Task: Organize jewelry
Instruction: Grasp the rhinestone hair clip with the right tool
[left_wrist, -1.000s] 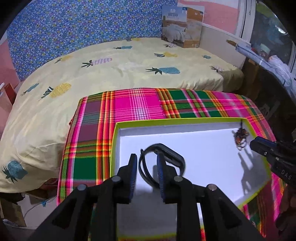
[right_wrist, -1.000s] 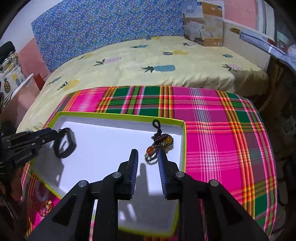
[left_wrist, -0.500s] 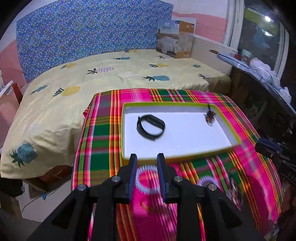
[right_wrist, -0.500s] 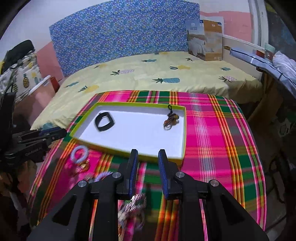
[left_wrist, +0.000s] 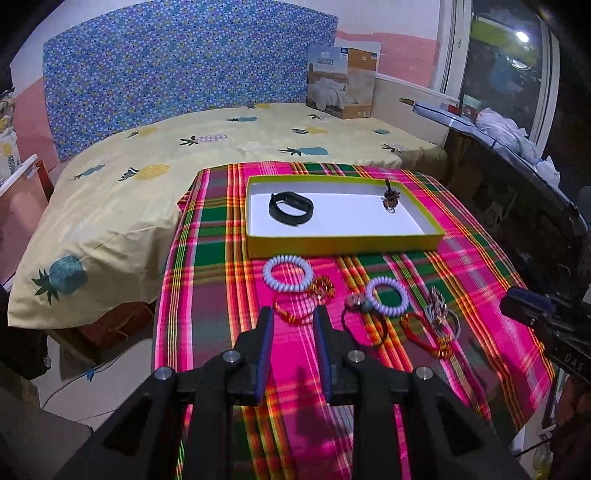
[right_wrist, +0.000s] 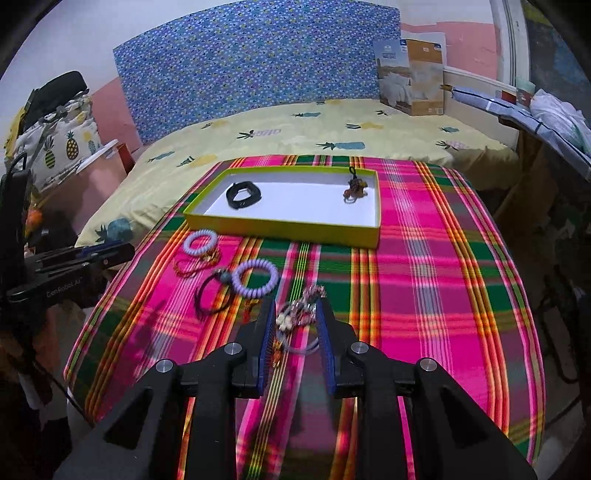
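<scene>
From the left wrist view, the left hand-held gripper (left_wrist: 292, 321) hangs above the near part of the table (left_wrist: 207, 266) covered in a pink, green and yellow plaid cloth, its jaws a narrow gap apart with nothing between them. Beyond it sits a shallow yellow-green tray (left_wrist: 343, 246) with a white floor, holding a black wristband (left_wrist: 291, 207) at its left and a small brown beaded bracelet (left_wrist: 390, 195) near its right wall. In front of the tray, loose on the cloth, lie a white spiral hair tie (left_wrist: 288, 273), a red cord bracelet (left_wrist: 293, 314), a lilac spiral hair tie (left_wrist: 387, 301) and a tangled cluster of beaded pieces (left_wrist: 439, 317). From the right wrist view, the right hand-held gripper (right_wrist: 296, 321) is also empty, jaws narrowly parted, poised over that beaded cluster (right_wrist: 299, 314) without touching it. A black elastic loop (right_wrist: 212, 295) lies just left of the lilac hair tie (right_wrist: 256, 278), and the bed (right_wrist: 332, 136) with a pineapple sheet stands behind the table.
</scene>
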